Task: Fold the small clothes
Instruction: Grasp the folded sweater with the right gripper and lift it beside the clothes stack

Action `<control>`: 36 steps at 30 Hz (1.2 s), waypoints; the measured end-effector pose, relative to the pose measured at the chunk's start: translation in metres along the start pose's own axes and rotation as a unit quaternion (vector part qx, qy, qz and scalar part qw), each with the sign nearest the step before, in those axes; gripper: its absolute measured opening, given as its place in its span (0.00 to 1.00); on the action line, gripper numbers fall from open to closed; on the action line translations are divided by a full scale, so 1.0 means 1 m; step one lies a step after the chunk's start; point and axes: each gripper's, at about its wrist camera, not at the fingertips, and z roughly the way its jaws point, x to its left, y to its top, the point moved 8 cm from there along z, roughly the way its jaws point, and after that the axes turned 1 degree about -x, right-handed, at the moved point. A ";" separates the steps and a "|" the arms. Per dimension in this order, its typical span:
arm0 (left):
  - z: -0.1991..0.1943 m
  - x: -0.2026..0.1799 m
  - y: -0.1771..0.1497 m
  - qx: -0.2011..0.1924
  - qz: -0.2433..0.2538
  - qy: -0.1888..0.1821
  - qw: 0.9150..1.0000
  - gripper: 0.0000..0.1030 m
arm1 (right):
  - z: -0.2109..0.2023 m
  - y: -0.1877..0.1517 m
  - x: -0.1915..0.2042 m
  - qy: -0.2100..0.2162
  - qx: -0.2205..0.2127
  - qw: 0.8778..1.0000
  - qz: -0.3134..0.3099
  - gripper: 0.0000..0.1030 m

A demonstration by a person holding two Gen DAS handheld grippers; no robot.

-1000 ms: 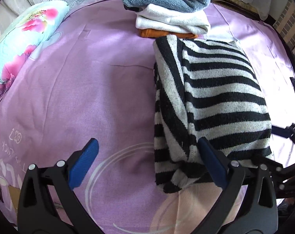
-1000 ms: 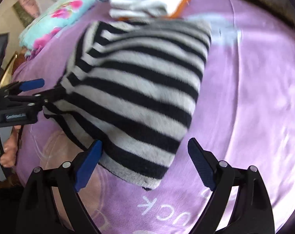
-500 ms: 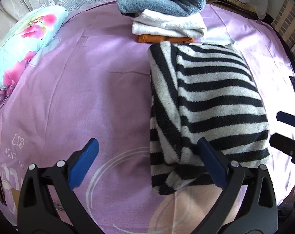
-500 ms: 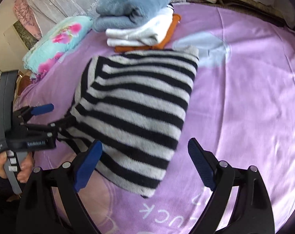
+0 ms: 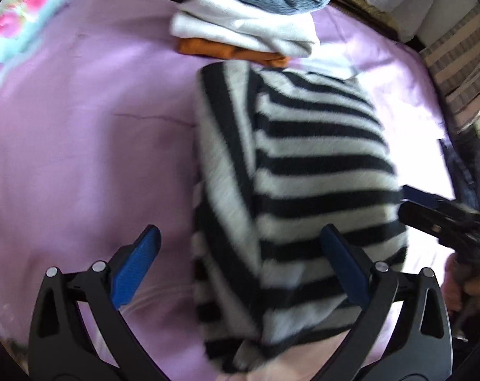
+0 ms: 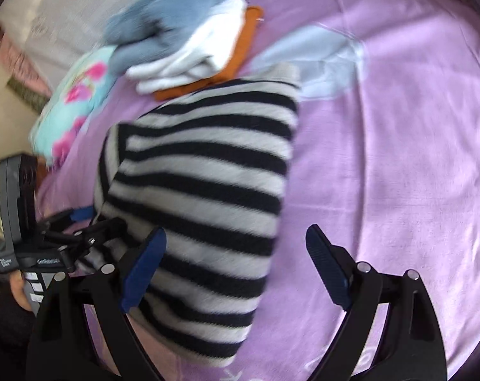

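A folded black-and-white striped sweater (image 5: pixel 303 171) is seen lying on a bed covered by a lilac sheet (image 5: pixel 81 146), just in front of a stack of folded clothes (image 5: pixel 246 16) made up of an orange piece at the bottom, a white piece above it and a blue fleece on top. The far edge of the sweater lies close to the orange piece; whether they touch cannot be told. A floral pillow (image 6: pixel 74 104) is seen at the left side of the bed, well apart from the sweater. The left gripper (image 5: pixel 240 266) is held with its jaws wide apart over the near left corner of the sweater, one blue pad over the bare sheet and the other over the striped knit; nothing is clamped between them. The right gripper (image 6: pixel 236 266) is likewise held with its jaws wide apart, its left pad over the near end of the sweater and its right pad over the sheet. In the right wrist view the left gripper is seen at the sweater's near left edge, with a hand (image 6: pixel 19 289) around its handle. Both views are blurred, so finer contact cannot be judged.
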 end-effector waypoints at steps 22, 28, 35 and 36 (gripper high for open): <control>0.024 -0.017 0.012 0.016 0.002 -0.098 0.995 0.61 | 0.034 0.021 0.003 0.120 -0.013 0.990 0.071 0.53; 0.002 -0.025 0.013 -0.005 0.021 -0.070 0.997 0.42 | -0.001 0.022 0.022 0.090 -0.049 0.995 0.007 0.44; -0.028 -0.077 0.032 -0.041 0.055 -0.078 0.995 0.41 | -0.060 0.042 0.004 0.082 -0.106 0.991 -0.005 0.44; -0.030 -0.089 0.041 -0.046 0.065 -0.081 0.994 0.41 | -0.067 0.047 -0.001 0.080 -0.113 0.990 -0.003 0.44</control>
